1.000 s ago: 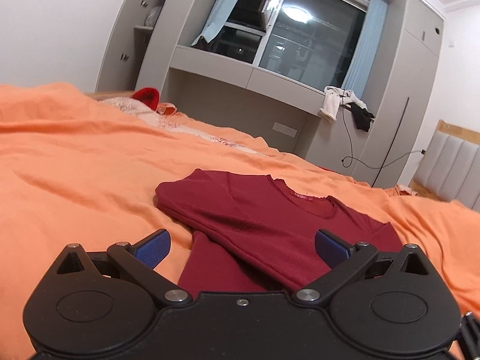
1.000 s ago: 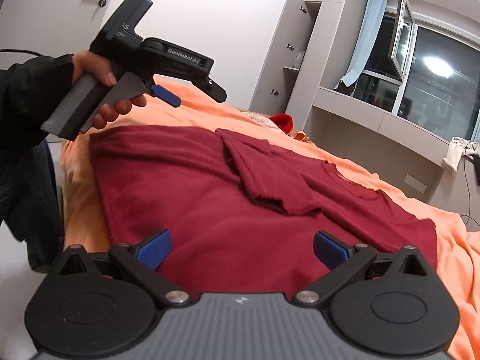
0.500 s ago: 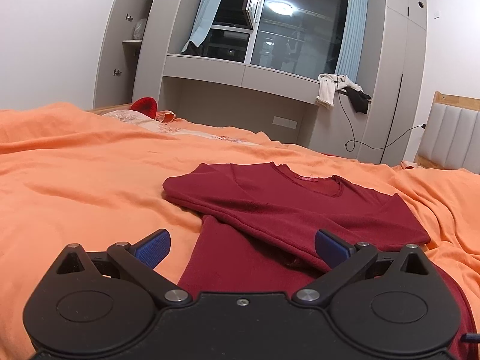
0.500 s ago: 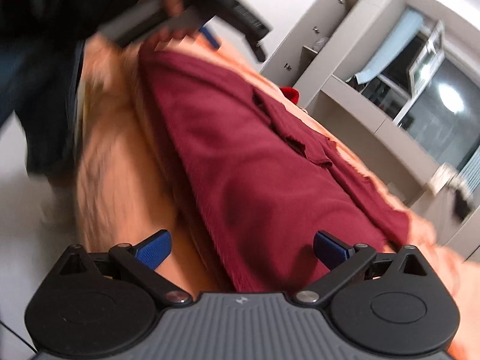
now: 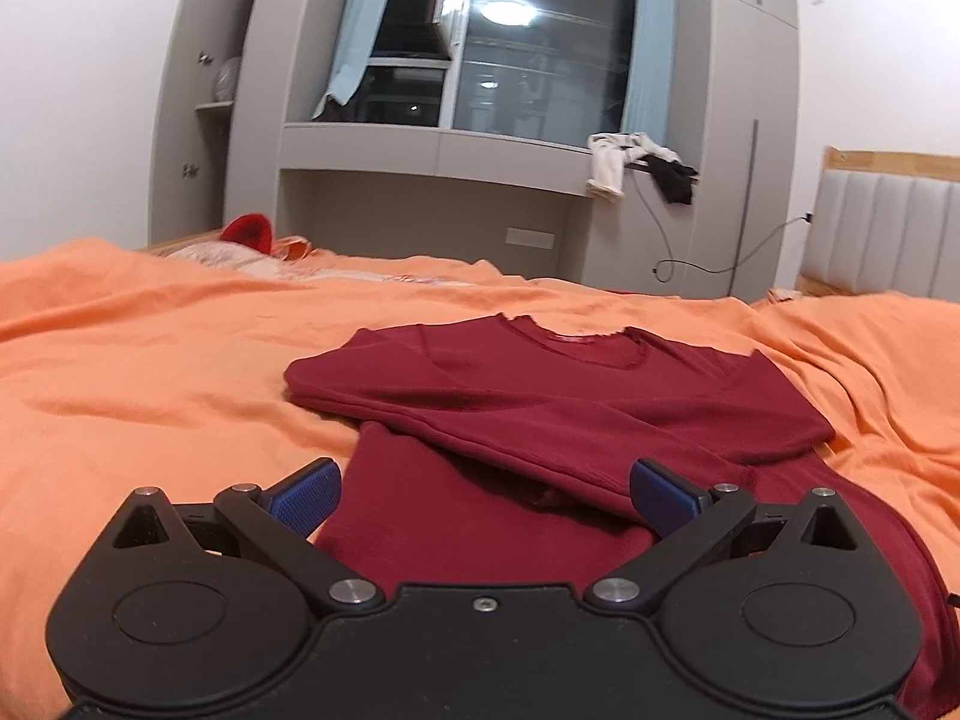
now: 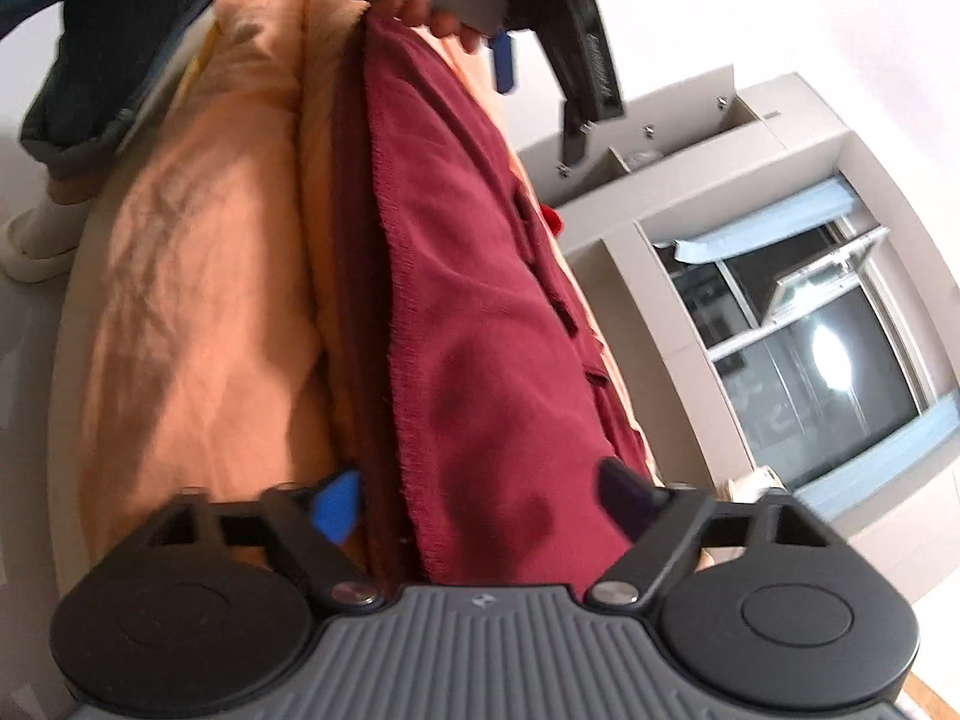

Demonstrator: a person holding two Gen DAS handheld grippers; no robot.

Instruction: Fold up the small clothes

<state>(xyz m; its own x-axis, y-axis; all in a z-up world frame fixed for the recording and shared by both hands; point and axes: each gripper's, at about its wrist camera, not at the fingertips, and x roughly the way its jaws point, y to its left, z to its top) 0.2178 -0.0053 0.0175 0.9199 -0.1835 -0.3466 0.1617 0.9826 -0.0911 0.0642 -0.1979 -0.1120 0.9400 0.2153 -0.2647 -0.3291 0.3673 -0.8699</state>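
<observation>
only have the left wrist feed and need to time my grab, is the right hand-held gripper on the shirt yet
Observer: Not gripping. The right hand-held gripper straddles the shirt hem; its jaws have just been closing, but the pads are not pressing yet.
Operator: how is it turned
Observer: Rolled sideways, with one finger on the shirt side of the hem and the other on the sheet side.
Operator: and my left one from there
Observer: A hand holds the left hand-held gripper near the hem's far end.

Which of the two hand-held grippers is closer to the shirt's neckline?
Left. The left hand-held gripper hovers over the dark red knit shirt, facing its scalloped neckline. The right hand-held gripper sits at the bottom hem, the neckline farthest away.
</observation>
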